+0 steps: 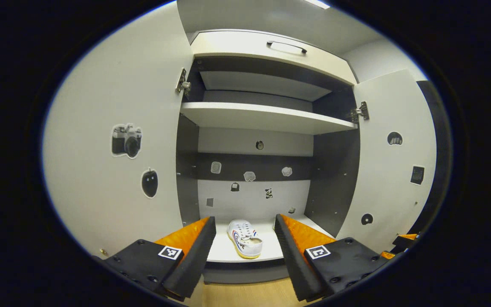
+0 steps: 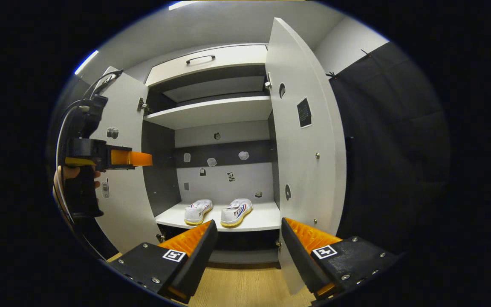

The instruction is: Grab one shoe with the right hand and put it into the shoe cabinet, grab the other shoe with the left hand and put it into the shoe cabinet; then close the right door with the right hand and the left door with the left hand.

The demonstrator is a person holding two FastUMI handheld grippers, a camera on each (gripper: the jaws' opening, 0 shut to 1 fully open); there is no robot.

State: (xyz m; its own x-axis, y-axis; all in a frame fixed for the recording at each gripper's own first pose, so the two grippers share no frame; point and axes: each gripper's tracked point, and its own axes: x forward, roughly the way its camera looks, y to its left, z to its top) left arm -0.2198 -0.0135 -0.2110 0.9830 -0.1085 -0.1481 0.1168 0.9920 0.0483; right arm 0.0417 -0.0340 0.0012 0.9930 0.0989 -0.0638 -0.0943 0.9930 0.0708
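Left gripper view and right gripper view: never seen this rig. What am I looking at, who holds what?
There is no robot arm. A person carries a hand-held gripper in each hand, and a fisheye camera rides on each one, looking forward along its two fingers, which show at the bottom of that picture.

In the left gripper view, the left hand-held gripper is open and holds nothing. It faces the open shoe cabinet, with one white shoe on the bottom shelf.

In the right gripper view, the right hand-held gripper is also open and holds nothing. From there both white shoes show side by side on the bottom shelf: one and the other. The left door and right door stand open. At the left edge you see the other gripper with the person's hand on it.

So the shoes are in; the doors are not yet closed.
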